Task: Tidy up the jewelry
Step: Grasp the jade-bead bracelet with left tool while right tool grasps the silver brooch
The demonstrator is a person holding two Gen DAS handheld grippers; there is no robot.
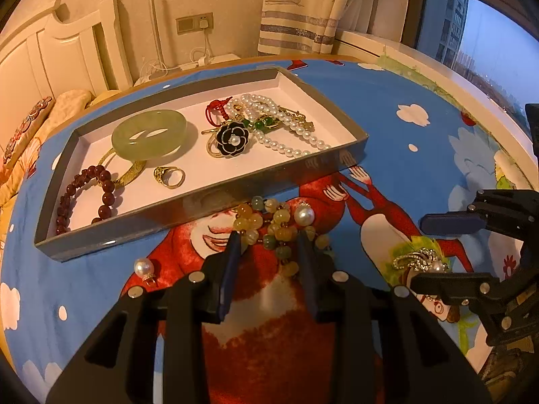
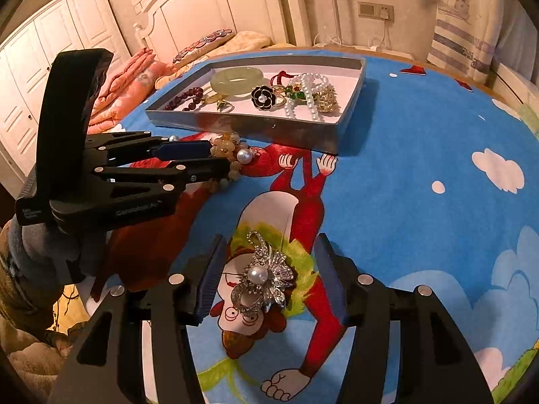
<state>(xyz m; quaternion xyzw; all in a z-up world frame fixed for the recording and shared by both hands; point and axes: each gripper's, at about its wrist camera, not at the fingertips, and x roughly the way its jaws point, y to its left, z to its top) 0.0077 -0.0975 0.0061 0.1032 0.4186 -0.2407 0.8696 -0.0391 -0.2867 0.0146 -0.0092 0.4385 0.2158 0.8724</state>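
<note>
My left gripper [image 1: 267,235] is shut on a bracelet of yellow and green beads [image 1: 269,222] that lies on the cartoon cloth just in front of the grey tray [image 1: 134,230]. A pearl drop [image 1: 304,214] rests against those beads. In the right wrist view, my right gripper [image 2: 269,239] stands open around a silver rhinestone brooch with a pearl centre [image 2: 261,274]. The brooch lies flat on the cloth, and neither pad touches it. The left gripper [image 2: 222,156] shows at the left of that view, with the tray [image 2: 252,128] behind it.
The tray holds a jade bangle [image 1: 150,134], dark red beads [image 1: 84,195], a gold ring [image 1: 169,176], a black flower brooch [image 1: 232,139] and a pearl necklace [image 1: 286,128]. A loose pearl earring [image 1: 143,267] lies left of my left gripper. A bed stands behind the table.
</note>
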